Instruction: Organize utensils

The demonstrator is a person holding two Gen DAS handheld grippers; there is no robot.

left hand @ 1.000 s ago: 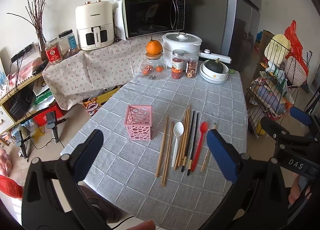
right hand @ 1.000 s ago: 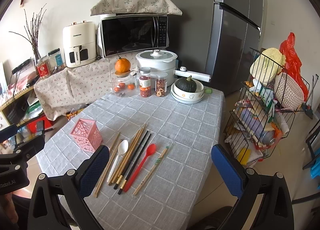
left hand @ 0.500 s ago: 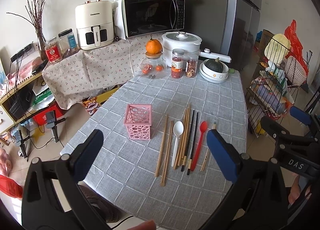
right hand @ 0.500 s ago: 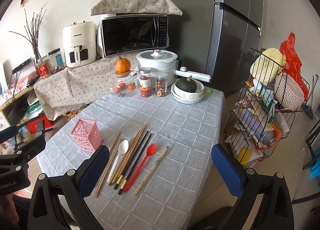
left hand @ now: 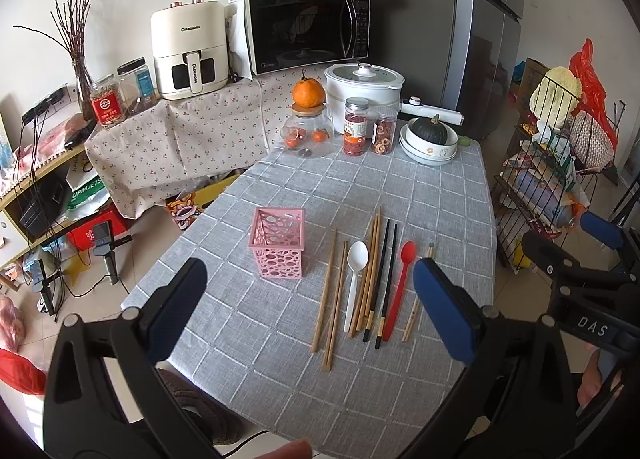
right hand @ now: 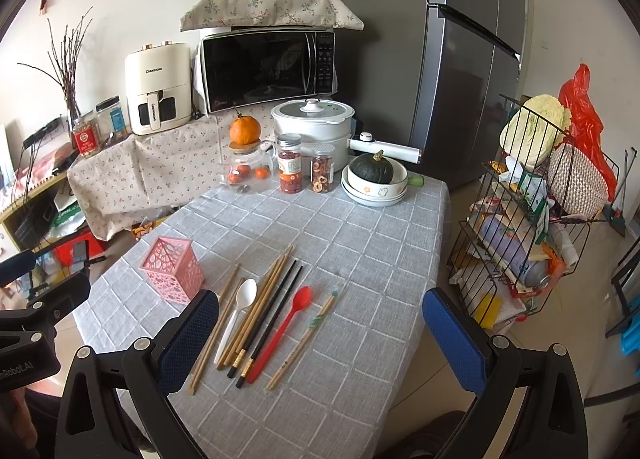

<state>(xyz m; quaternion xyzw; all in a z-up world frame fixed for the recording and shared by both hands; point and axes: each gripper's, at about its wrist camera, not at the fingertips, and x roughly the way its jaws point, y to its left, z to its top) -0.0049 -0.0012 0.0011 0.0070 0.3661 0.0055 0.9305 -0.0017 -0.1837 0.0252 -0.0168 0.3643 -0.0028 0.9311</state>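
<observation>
A pink perforated holder (left hand: 278,242) (right hand: 173,269) stands upright on the grey checked tablecloth (left hand: 352,195). To its right lie, side by side, wooden chopsticks (left hand: 330,293), a white spoon (left hand: 354,277) (right hand: 237,313), black chopsticks (left hand: 382,279) (right hand: 271,315), a red spoon (left hand: 400,281) (right hand: 285,329) and one more pale chopstick (right hand: 306,339). My left gripper (left hand: 310,313) hovers open above the table's near edge, nothing between its fingers. My right gripper (right hand: 320,339) is open too, held over the near right corner, and shows at the right of the left wrist view.
At the table's far end stand a glass jar topped by an orange (left hand: 307,121), two spice jars (left hand: 355,126), stacked bowls holding a dark squash (left hand: 430,139) and a white cooker (left hand: 363,93). A wire rack (right hand: 532,227) stands right of the table.
</observation>
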